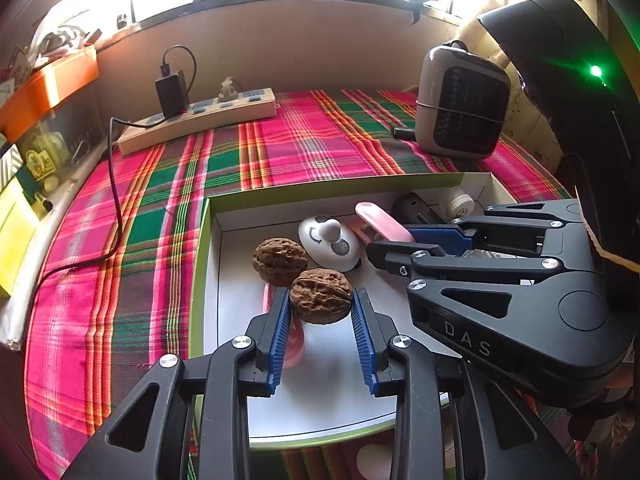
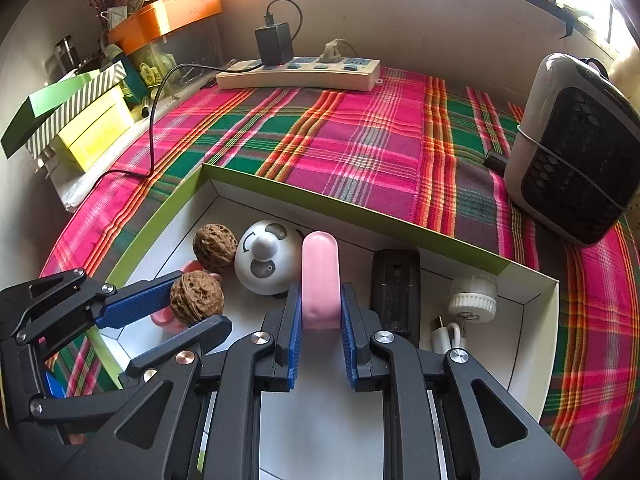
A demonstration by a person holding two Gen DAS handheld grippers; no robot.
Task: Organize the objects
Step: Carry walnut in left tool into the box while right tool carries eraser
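A green-rimmed white box (image 1: 202, 264) (image 2: 400, 228) lies on the plaid cloth. My left gripper (image 1: 321, 300) (image 2: 192, 306) is shut on a walnut (image 1: 321, 295) (image 2: 196, 298) just above the box floor. A second walnut (image 1: 279, 261) (image 2: 215, 247) lies behind it, beside a white panda-faced toy (image 1: 330, 243) (image 2: 266, 256). My right gripper (image 2: 320, 304) (image 1: 404, 240) is shut on a pink oblong piece (image 2: 320, 276) (image 1: 384, 222). A pink object (image 1: 294, 344) (image 2: 164, 318) lies partly hidden under the left fingers.
In the box's right part lie a black block (image 2: 396, 292), a white ribbed knob (image 2: 472, 298) and a white plug (image 2: 444, 338). A grey heater (image 2: 576, 152) stands at the right, a power strip (image 2: 298, 74) at the back, and stacked boxes (image 2: 76, 120) at the left.
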